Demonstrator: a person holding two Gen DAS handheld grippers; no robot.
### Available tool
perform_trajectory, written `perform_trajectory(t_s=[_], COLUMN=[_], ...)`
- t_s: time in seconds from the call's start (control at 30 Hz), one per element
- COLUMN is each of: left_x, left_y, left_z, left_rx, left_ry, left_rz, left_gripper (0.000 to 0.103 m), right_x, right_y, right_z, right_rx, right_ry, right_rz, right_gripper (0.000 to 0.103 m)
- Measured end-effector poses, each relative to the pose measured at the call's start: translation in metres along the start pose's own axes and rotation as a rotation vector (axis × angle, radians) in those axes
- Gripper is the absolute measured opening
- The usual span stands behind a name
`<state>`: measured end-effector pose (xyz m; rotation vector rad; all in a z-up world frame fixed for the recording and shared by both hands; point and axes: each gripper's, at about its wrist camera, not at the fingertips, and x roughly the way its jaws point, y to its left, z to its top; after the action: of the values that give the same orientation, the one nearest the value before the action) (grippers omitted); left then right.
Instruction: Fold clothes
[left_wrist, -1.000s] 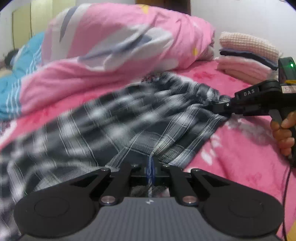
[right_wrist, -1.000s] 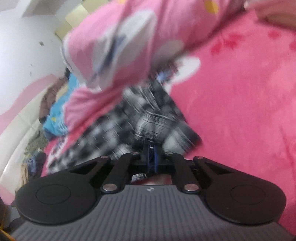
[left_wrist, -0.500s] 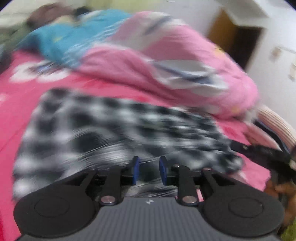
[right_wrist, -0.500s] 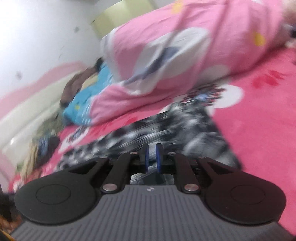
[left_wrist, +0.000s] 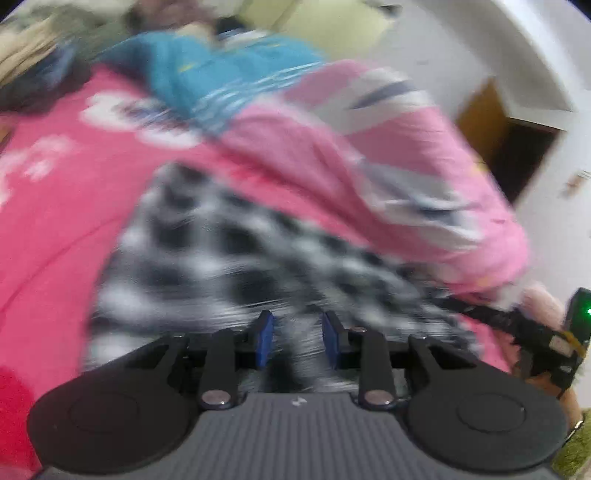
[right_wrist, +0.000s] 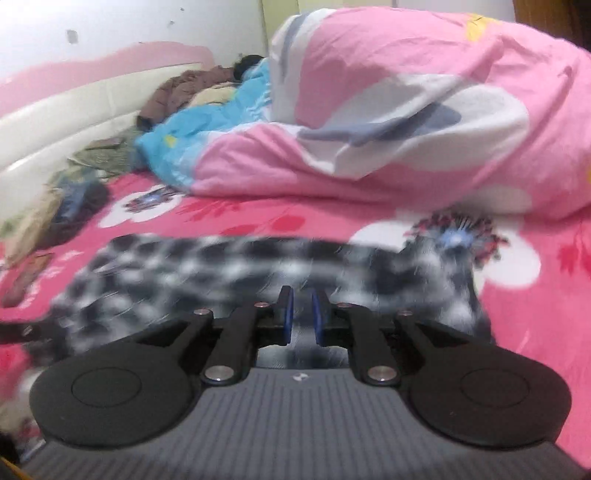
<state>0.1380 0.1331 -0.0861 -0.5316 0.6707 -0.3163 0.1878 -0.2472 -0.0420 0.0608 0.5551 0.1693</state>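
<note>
A black-and-white plaid shirt (left_wrist: 229, 251) lies spread on the pink flowered bedsheet (left_wrist: 55, 221), blurred by motion. My left gripper (left_wrist: 297, 332) hovers over its near edge. Its blue pads stand apart and are closing, with plaid cloth showing in the gap but not pressed. In the right wrist view the shirt (right_wrist: 207, 266) stretches across the bed. My right gripper (right_wrist: 299, 314) is over its near edge with a narrow gap between the pads, gripping nothing. The right gripper (left_wrist: 458, 308) also shows at the shirt's right end, and the left gripper's tip at the far left edge (right_wrist: 22, 332).
A bulky pink quilt (right_wrist: 406, 110) lies behind the shirt, with a blue blanket (right_wrist: 207, 129) beside it. Loose clothes (right_wrist: 66, 195) are heaped by the cream headboard (right_wrist: 55, 125). A dark doorway (left_wrist: 517, 155) is at the right. Bare pink sheet (right_wrist: 535, 332) lies right of the shirt.
Both grippers were shut on the shirt's edge a second ago; now their pads stand apart. Both views have rolled and swung, and the shirt now lies spread flat on the bed.
</note>
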Motion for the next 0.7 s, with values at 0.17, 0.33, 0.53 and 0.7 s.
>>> perform_trajectory(t_s=[0.17,0.33,0.53,0.7], left_x=[-0.002,0.001,-0.013,-0.03], left_y=[0.034,0.04,0.04,0.035], left_z=[-0.007,-0.004,-0.006,-0.007], left_rx=[-0.13,-0.145,-0.106,-0.022], left_ry=[-0.008,-0.001,-0.019,-0.064], left_rz=[-0.082,-0.116,-0.114,-0.105], left_gripper=[0.008,0.008,0.009,0.027], right_x=[0.055,0.044,0.107,0.072], right_y=[-0.052,-0.029,-0.048,0.033], right_z=[-0.01,0.025,0.033,0.056], right_rx=[0.155,0.097,0.131,-0.011], right_ry=[0.134,0.064,0.191,0.115], right_rz=[-0.112,-0.11,-0.196,-0.09], right_gripper=[0.002,0.005,0.0,0.006])
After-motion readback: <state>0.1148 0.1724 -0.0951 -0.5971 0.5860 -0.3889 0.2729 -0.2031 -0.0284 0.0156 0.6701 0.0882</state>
